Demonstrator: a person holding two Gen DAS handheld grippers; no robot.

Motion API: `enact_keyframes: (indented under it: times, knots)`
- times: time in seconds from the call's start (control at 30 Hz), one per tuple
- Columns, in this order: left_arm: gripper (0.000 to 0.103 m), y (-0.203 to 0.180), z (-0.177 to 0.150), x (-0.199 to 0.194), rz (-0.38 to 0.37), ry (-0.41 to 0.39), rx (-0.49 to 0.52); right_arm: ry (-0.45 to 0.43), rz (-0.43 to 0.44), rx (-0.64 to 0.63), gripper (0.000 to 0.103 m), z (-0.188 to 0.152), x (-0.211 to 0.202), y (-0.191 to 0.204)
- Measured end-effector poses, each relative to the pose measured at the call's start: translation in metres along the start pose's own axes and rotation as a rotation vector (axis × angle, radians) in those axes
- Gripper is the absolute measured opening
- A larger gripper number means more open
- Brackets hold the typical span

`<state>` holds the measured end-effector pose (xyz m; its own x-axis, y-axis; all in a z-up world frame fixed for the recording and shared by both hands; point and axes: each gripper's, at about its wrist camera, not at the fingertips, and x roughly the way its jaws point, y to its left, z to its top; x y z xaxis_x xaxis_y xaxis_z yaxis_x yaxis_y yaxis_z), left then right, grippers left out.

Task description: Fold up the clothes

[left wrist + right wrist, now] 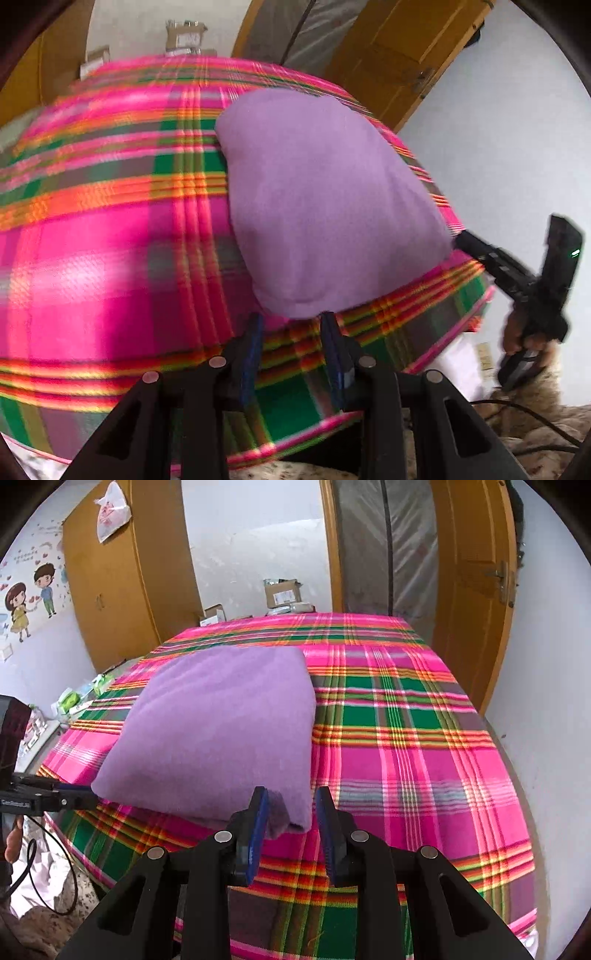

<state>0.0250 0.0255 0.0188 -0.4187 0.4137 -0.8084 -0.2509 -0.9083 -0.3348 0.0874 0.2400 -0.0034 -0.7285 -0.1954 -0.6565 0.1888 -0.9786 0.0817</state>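
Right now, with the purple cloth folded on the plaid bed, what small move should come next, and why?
Probably back both off. The purple cloth already lies as a neat folded block on the plaid bedspread. The right hand-held gripper and the left hand-held gripper are both open at its near edge, gripping nothing, so the fold looks done.

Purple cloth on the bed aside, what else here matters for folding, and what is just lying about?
In play: purple cloth, left gripper, right gripper, both open.

Lying about: plaid bedspread, cardboard boxes, wardrobe, door, wall stickers.
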Motion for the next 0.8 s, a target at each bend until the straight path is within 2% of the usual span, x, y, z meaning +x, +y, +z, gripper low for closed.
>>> enact_keyframes:
  times: [0.23,0.33,0.47,0.57,0.6,0.63,0.8]
  knots:
    - [0.033,-0.013,0.011,-0.002,0.149,-0.06,0.047,0.017,-0.031,-0.022,0.039,0.007,-0.001,0.0]
    - [0.033,-0.018,0.016,0.003,0.19,-0.08,0.056,0.022,-0.035,-0.017,0.039,0.011,0.001,-0.002]
    - [0.033,-0.013,0.027,0.004,0.128,-0.073,0.041,0.013,0.013,-0.01,0.041,0.023,0.003,-0.006]
    - [0.035,-0.005,0.04,0.01,0.044,-0.049,0.003,0.022,0.052,-0.011,0.054,0.038,0.013,-0.011]
    - [0.04,-0.001,0.043,0.012,0.018,-0.041,-0.011,0.03,0.068,-0.007,0.059,0.042,0.017,-0.013]
    - [0.044,0.002,0.047,0.014,-0.008,-0.033,-0.025,0.042,0.087,0.003,0.059,0.046,0.022,-0.016]
    - [0.048,0.018,0.067,0.025,-0.138,0.005,-0.094,0.114,0.15,0.039,0.059,0.058,0.052,-0.027]
